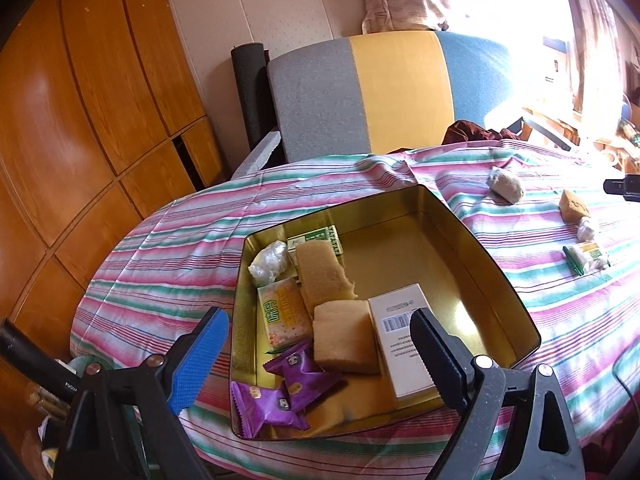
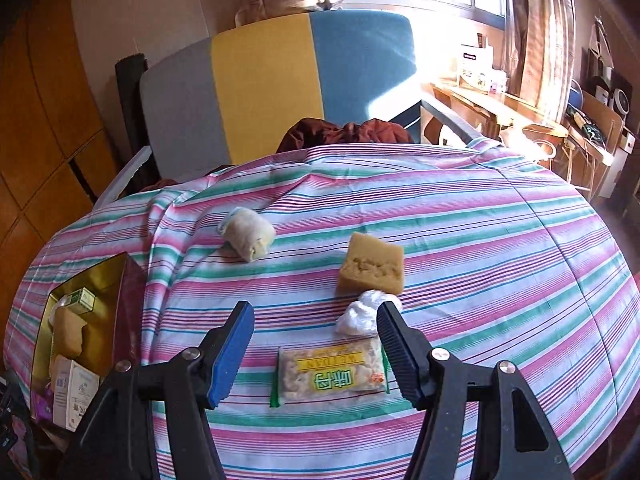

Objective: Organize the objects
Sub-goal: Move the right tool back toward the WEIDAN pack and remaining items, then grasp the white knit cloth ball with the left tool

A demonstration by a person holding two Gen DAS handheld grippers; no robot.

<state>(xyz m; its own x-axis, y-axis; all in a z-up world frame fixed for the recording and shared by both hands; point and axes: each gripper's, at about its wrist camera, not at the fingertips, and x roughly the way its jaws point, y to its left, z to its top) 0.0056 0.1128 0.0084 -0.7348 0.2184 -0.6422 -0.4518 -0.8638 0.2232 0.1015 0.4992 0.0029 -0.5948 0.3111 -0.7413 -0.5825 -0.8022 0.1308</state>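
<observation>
Four loose items remained on the striped tabletop (image 2: 480, 240), so the sorting was partway done. Nearest, the right tongs (image 2: 316, 350) stood spread and empty, hovering over the snack packet (image 2: 332, 374), which lay between their tips but untouched. Just beyond it sat a white plastic wad (image 2: 356, 314), then a sponge block (image 2: 370, 266) and, further left, a wrapped roll (image 2: 248, 238). The left tongs (image 1: 320, 354) were spread wide and empty above the gold tin (image 1: 516, 304), already holding several pieces. Next, I judged, the right tongs needed to lower, pinch the packet and carry it left to the tin.
</observation>
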